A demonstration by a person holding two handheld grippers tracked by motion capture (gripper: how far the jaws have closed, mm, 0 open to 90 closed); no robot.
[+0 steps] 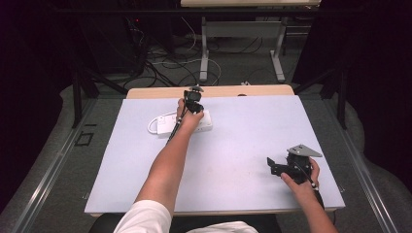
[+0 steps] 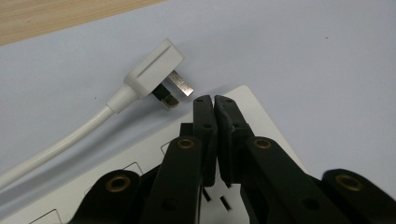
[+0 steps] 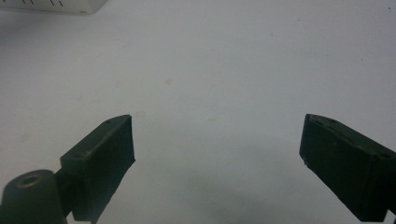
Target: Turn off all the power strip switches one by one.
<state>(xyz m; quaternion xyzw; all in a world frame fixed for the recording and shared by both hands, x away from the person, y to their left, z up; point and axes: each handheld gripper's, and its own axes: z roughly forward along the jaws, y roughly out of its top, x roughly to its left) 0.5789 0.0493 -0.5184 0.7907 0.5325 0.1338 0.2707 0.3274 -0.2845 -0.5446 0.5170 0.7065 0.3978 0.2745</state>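
A white power strip (image 1: 206, 125) lies on the pale mat toward the table's far side. My left gripper (image 1: 195, 109) stands over it. In the left gripper view its jaws are shut (image 2: 214, 100), tips together just above the strip's top face (image 2: 264, 125), with nothing between them. The strip's white plug (image 2: 153, 73) lies on the mat beside the strip's end, its metal prongs pointing toward the strip. Its cable (image 2: 60, 144) runs off to the left. My right gripper (image 1: 271, 166) rests near the front right of the mat, open (image 3: 217, 133) over bare mat.
The pale mat (image 1: 233, 145) covers most of the wooden table (image 1: 218, 91). The cable makes a loop (image 1: 152, 127) left of the strip. A corner of the strip (image 3: 56, 5) sits far beyond the right jaws. Behind the table are floor cables and another table's legs (image 1: 204, 53).
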